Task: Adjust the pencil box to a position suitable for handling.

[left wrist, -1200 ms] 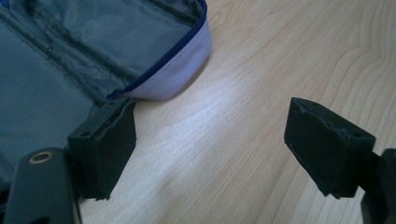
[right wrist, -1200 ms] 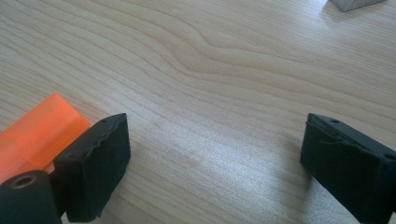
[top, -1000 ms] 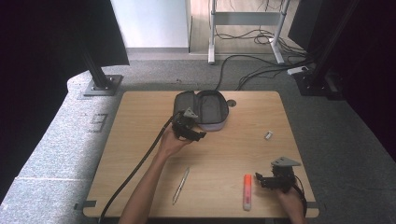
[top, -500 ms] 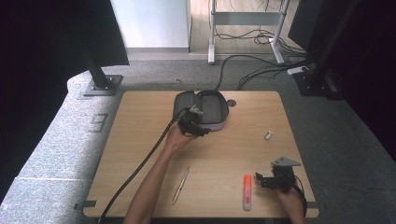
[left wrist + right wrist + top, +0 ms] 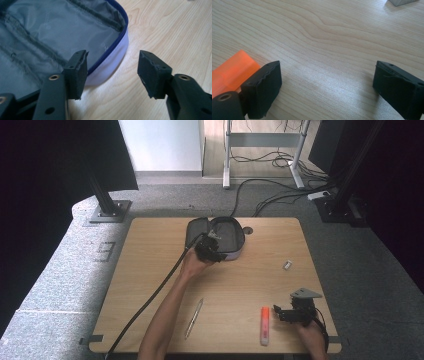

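Note:
An open dark pencil case (image 5: 225,236) with a grey lining (image 5: 50,30) and a blue zip lies at the table's far middle. My left gripper (image 5: 210,249) hovers at its near rim, open; in the left gripper view the left gripper (image 5: 112,62) straddles the rim, one jaw over the lining, the other over bare wood. Near the front right edge my right gripper (image 5: 295,312) is low over the table, open and holding nothing. An orange highlighter (image 5: 264,325) lies just left of it; in the right gripper view the highlighter (image 5: 232,72) sits behind the left jaw of the right gripper (image 5: 327,75).
A silver pen (image 5: 194,317) lies on the wooden table (image 5: 150,270) at the front, left of the highlighter. A small grey block (image 5: 287,265) sits at mid right; the same block (image 5: 402,2) shows far off in the right gripper view. Past the case is a round hole (image 5: 248,230).
My left gripper has moved a little farther away and to the right, up to the case's near rim. The right gripper has stayed where it was.

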A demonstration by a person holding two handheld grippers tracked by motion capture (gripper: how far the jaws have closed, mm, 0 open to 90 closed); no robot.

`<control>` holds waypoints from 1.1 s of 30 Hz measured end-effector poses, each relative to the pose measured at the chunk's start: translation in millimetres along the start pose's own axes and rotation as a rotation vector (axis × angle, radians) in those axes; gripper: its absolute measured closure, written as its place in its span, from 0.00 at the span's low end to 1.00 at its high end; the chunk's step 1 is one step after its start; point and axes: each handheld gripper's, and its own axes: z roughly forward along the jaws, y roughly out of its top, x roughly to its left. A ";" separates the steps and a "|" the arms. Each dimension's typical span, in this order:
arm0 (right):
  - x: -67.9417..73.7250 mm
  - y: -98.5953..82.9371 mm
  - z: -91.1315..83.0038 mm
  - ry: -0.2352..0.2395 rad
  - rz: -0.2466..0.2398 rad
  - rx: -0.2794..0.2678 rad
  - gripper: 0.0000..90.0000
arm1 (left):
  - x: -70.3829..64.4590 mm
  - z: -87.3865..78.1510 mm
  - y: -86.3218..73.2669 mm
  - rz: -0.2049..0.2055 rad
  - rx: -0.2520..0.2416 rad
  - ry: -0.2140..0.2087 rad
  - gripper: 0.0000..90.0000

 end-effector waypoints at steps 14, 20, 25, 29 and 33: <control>0.0 0.0 0.0 0.000 0.000 0.000 0.09 | 12.9 16.9 2.0 -0.030 -0.024 -0.035 0.57; 0.0 0.0 0.0 0.000 0.000 0.000 0.09 | 13.0 21.6 -1.2 -0.018 -0.011 -0.031 0.67; 0.0 0.0 0.0 0.000 0.000 0.000 0.09 | 8.1 22.0 -2.4 0.015 0.002 -0.001 0.78; 0.0 0.0 0.0 0.000 0.000 0.000 0.09 | 2.5 19.9 -1.8 0.051 0.013 0.005 0.88; 0.0 0.0 0.0 0.000 0.000 0.000 0.09 | -4.1 19.7 -2.6 0.068 0.014 -0.004 0.93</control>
